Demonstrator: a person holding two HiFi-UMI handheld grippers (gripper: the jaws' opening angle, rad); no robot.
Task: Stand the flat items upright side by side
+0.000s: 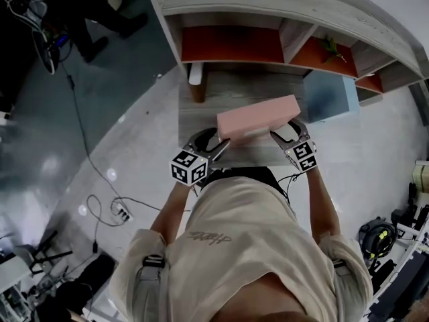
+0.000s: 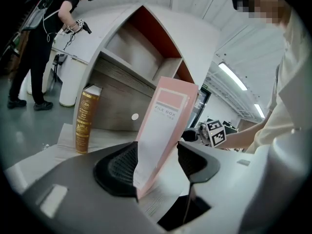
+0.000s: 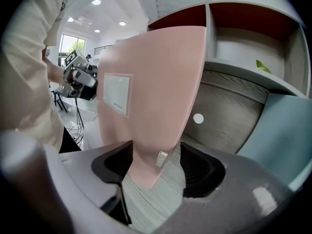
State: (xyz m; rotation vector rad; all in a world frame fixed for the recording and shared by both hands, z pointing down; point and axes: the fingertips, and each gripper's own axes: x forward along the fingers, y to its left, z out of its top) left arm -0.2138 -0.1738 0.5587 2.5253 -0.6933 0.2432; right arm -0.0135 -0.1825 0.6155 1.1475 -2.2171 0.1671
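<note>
Head view: the pink file box [image 1: 258, 118] is lying tilted across the centre of the frame, above the wooden desk [image 1: 194, 116], with the left gripper [image 1: 209, 146] reaching in at its lower left end and the right gripper [image 1: 285, 134] at its right end. A blue box [image 1: 328, 96] is standing just to the upper right, so a swing that way is risking a knock.

Left gripper view: the jaws are standing fairly wide around the box's narrow labelled end, in mid-frame. The box is leaning on the left-hand pad while the other pad is showing no clear squeeze. With so loose a hold, the box is likely to tip over or slip flat. At centre left a brown book [image 2: 85, 118] is already standing upright; a toppling box could be taking it down too.

Right gripper view: the jaws are also parted, with only a lower corner of the box sitting between them, against the left-hand pad, and bare desk showing on the other side. Closing on so little is risking a twist out of the grip
</note>
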